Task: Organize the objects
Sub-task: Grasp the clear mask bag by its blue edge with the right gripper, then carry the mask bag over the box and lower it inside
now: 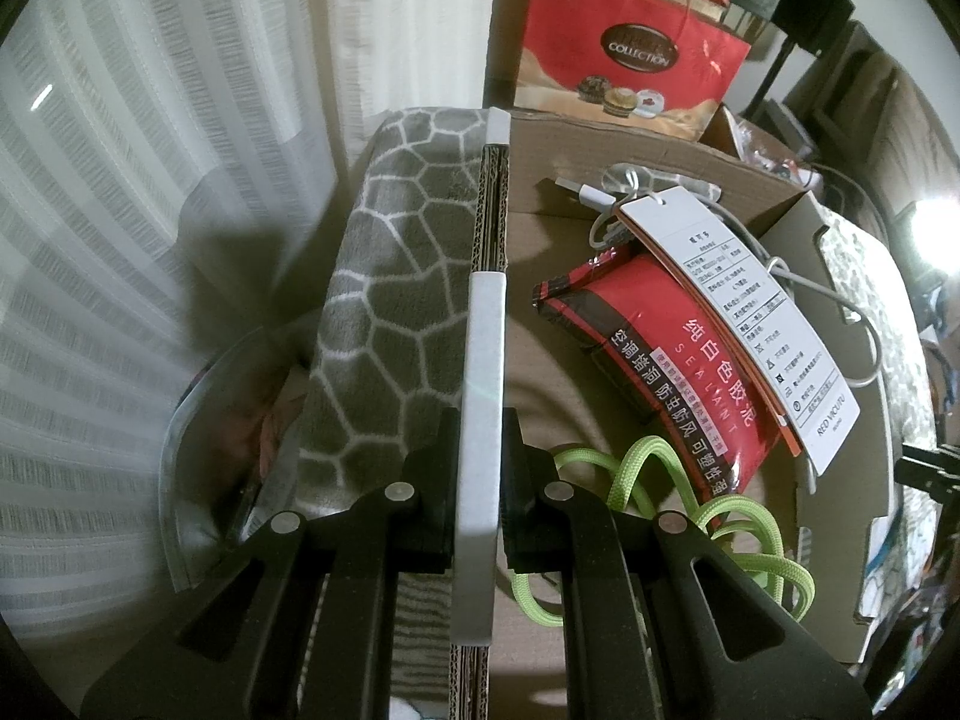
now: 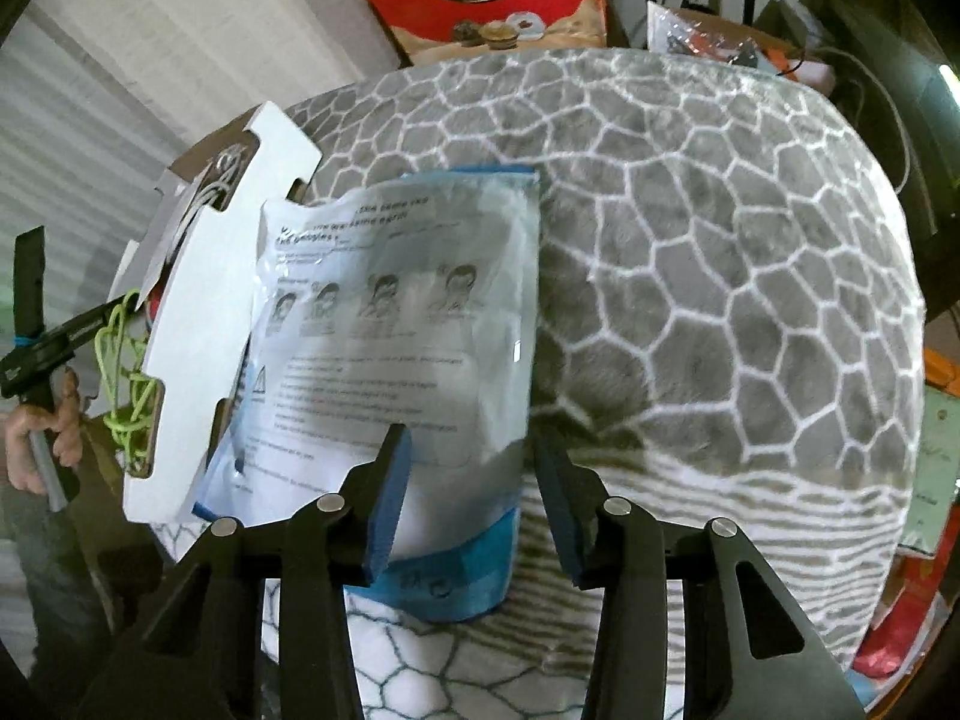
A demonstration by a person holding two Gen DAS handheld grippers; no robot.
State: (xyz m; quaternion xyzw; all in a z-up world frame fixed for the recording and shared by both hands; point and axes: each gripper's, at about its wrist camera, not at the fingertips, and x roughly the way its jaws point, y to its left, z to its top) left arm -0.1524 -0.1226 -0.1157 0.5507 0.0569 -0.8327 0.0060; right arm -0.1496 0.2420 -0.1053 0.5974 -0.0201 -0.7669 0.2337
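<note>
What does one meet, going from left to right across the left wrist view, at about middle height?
Striped curtain → grey patterned blanket → white box wall → red sealant packet → white paper tag → cardboard box flap.

My left claw [image 1: 477,438] is clamped on the white-faced cardboard box wall [image 1: 483,360], which runs up the middle of the left wrist frame and splits my room in two. Right of it, inside the box, the red sealant pouch [image 1: 660,360], the white paper hang tag [image 1: 744,324], the white cable [image 1: 606,198] and the lime green cord [image 1: 720,510] fill most of the floor; bare cardboard shows only just beside the wall. Left of it lies open grey honeycomb-patterned blanket [image 1: 384,276].

In the right wrist frame, my right claw [image 2: 471,480] straddles the clear plastic mask packet [image 2: 408,324]; the blanket's right half is unobstructed, while the box flap blocks the left.
</note>
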